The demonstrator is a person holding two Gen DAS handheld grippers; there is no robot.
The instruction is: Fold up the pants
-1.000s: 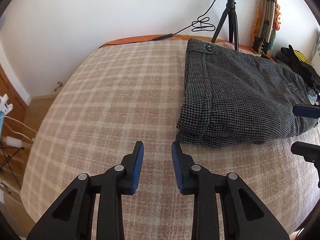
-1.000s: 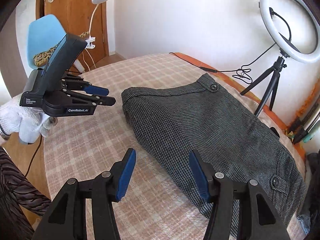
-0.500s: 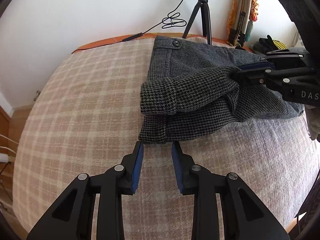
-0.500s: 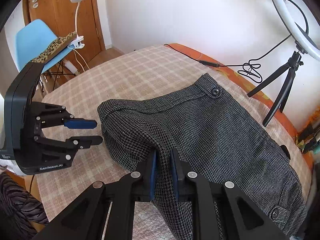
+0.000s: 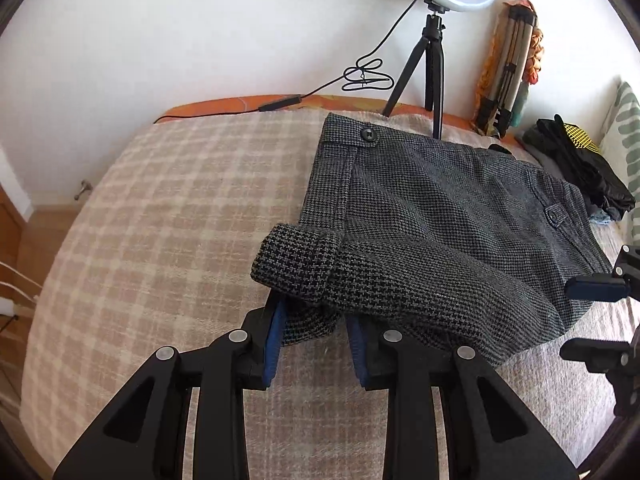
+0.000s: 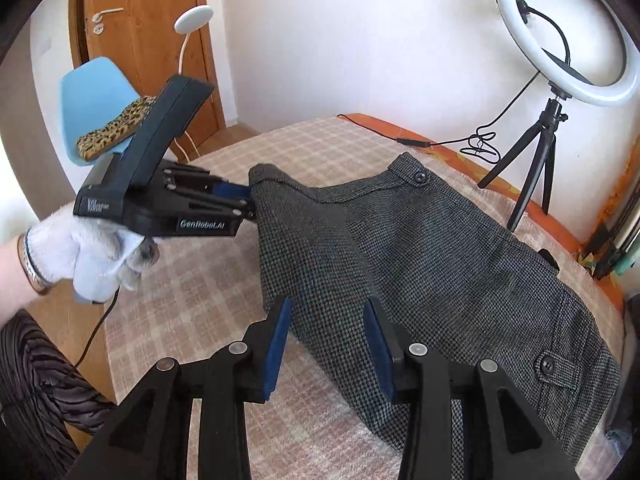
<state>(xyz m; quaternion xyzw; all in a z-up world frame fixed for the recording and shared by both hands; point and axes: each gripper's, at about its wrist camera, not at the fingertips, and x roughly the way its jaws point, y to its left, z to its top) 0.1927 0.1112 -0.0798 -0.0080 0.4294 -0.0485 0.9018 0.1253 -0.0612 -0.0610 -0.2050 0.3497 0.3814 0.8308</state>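
Observation:
Grey houndstooth pants (image 5: 440, 208) lie folded on a checked bed cover (image 5: 168, 216), waistband button toward the far wall. My left gripper (image 5: 314, 320) stands open around the lifted cuffed hem (image 5: 298, 260), with fabric between its blue pads; in the right wrist view its fingers (image 6: 228, 196) touch the raised corner of the pants (image 6: 360, 248). My right gripper (image 6: 326, 340) is open and empty, hovering just over the near folded edge. It shows at the right edge of the left wrist view (image 5: 596, 316).
A ring light on a tripod (image 6: 560, 60) stands at the bed's far edge with its cable (image 5: 360, 78). Dark clothes (image 5: 576, 168) lie at the far right. A blue chair (image 6: 96, 104) and a wooden door (image 6: 140, 40) are beyond the bed's left side.
My right gripper let go of the pants fold and opened, pulling back. My left gripper moved forward so the cuffed hem now sits between its open fingers, and the hem is lifted.

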